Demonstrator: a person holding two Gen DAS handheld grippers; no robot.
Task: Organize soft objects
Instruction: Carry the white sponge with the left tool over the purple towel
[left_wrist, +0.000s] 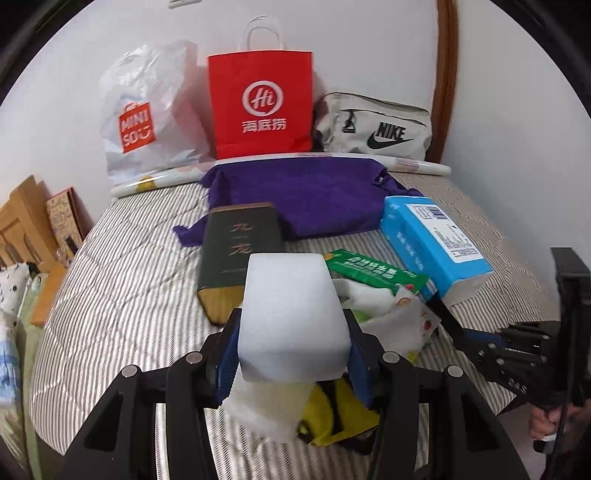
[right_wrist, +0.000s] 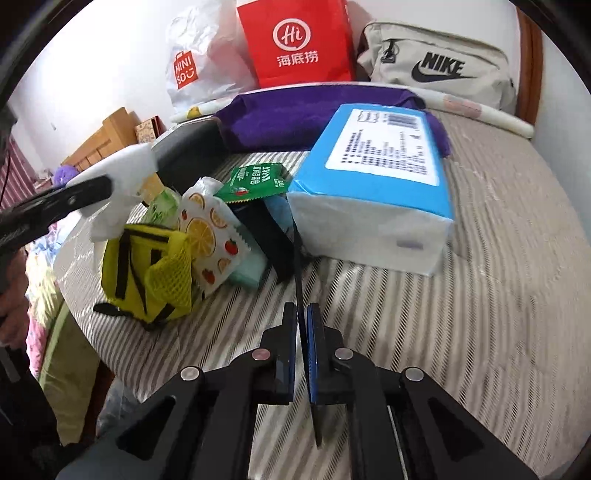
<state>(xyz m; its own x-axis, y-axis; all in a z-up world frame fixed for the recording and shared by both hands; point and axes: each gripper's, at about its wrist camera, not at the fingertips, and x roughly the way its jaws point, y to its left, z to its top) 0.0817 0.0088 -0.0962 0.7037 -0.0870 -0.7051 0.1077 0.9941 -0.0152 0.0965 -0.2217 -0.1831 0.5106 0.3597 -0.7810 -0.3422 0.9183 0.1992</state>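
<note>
My left gripper (left_wrist: 291, 332) is shut on a white foam sponge block (left_wrist: 291, 310) and holds it above the striped bed; the block also shows in the right wrist view (right_wrist: 122, 166). My right gripper (right_wrist: 302, 325) is shut on a thin black strap (right_wrist: 297, 266) that runs to the yellow mesh bag (right_wrist: 147, 269). Beside the bag lie a fruit-print tissue pack (right_wrist: 210, 236), a green packet (right_wrist: 255, 181), a blue tissue pack (right_wrist: 376, 177) and a purple towel (left_wrist: 303, 195). A dark green box (left_wrist: 236, 251) lies behind the block.
A Miniso plastic bag (left_wrist: 147, 114), a red paper bag (left_wrist: 262, 103) and a Nike pouch (left_wrist: 376, 129) stand against the wall behind a rolled mat (left_wrist: 417, 166). The bed edge (left_wrist: 48, 314) drops at the left, with wooden furniture (left_wrist: 22, 221) beyond.
</note>
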